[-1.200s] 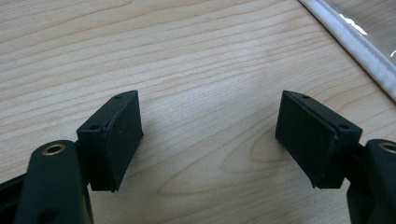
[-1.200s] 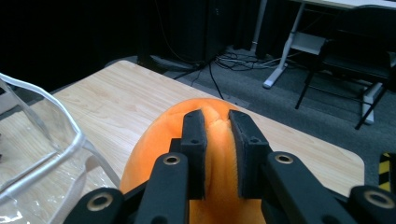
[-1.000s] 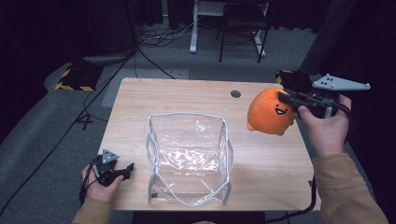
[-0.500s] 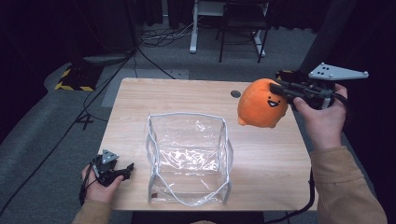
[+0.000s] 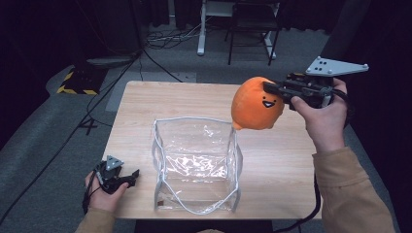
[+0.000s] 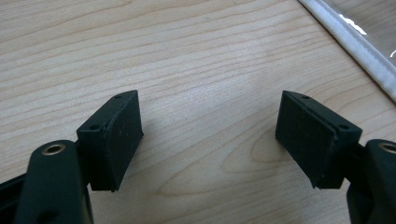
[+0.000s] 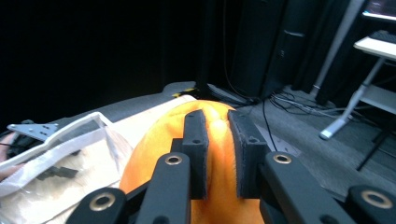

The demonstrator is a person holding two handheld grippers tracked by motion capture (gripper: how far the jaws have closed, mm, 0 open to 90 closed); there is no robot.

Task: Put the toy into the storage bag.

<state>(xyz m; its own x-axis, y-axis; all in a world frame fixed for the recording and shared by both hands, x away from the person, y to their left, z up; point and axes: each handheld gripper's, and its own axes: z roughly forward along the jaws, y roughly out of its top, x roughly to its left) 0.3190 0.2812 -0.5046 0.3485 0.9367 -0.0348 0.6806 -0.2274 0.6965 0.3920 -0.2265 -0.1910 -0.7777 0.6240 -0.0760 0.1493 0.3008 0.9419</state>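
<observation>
Pinched a fold of the orange plush toy [image 7: 210, 140] between the near-closed jaws of the right gripper [image 7: 218, 156]; toy carried in the air, clear of the wood, above the tabletop's far right part and just past the far right corner of the clear plastic bag [image 5: 194, 165]. Seen from the high view: right gripper [image 5: 272, 90] level, toy [image 5: 256, 103] hanging off its tips with the smiling face turned toward the near edge. Left gripper [image 6: 210, 135] spread wide with nothing between the pads, bare wood under them; resting [image 5: 124, 178] in the left hand [image 5: 104, 191] at the tabletop's near left corner, beside the bag's white-trimmed rim.

By the look of it, pickup done, lift done. Left to do, most likely: bring the toy over the bag's open mouth, lower it in, let go. Bag standing open near the middle of the near edge, nothing inside as far as could be made out.

Light wooden table [image 5: 141, 111], grain plain and unmarked. Beyond it a grey carpeted floor, black cables trailing, a yellow-and-black striped strip at far left, white desk legs and a dark chair frame at the back; rest of the room dim.
</observation>
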